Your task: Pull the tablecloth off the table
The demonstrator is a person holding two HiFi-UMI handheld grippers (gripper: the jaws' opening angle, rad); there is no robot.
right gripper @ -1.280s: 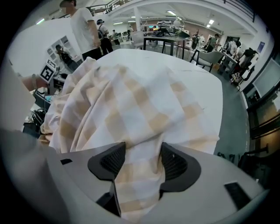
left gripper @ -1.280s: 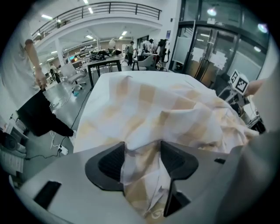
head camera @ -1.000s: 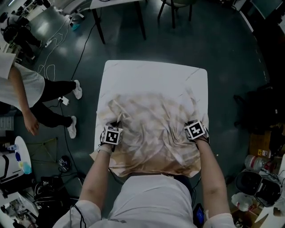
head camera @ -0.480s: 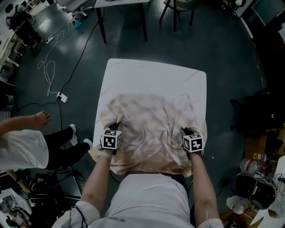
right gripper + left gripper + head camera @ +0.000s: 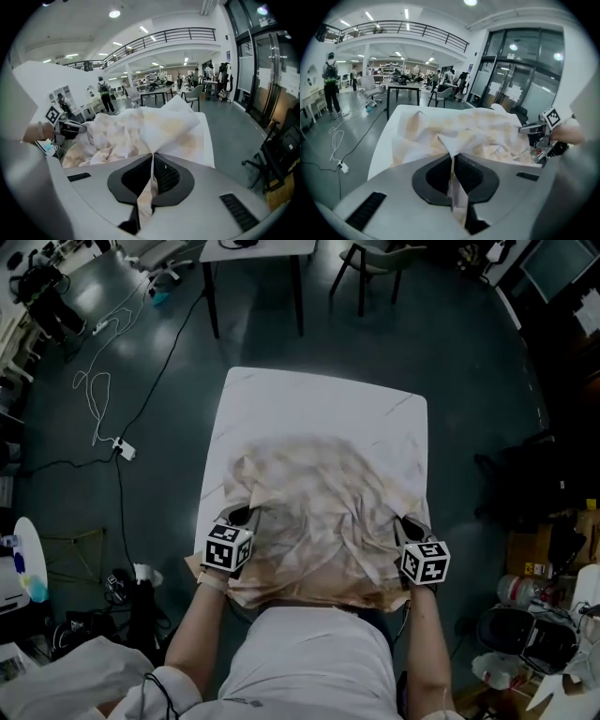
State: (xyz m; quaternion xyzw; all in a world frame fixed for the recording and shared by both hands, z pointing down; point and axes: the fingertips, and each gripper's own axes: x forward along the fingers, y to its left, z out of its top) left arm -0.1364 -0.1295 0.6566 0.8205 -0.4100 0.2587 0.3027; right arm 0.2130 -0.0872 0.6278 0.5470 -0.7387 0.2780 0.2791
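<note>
— Head view first: which step did we judge was in hand?
— The pull itself. Our left gripper (image 5: 242, 517) and right gripper (image 5: 411, 527) were each clenched on a pinch of the tablecloth (image 5: 323, 498). Each gripper view showed a fold of fabric nipped between closed jaws.
— And where did the tablecloth lie?
— It was crumpled in a heap over the near half of the table (image 5: 319, 395). Its near hem hung off the edge against our body, and the far half of the white top was bare.
— What did we think the next move called for?
— Firm grips and an even draw of both sides back toward us, so the heap slid off without one corner dragging.
— Any containers?
— None on the table that we could see. On the floor to the right stood some dark bucket-like things (image 5: 525, 634), too dim for us to tell their contents.
</note>
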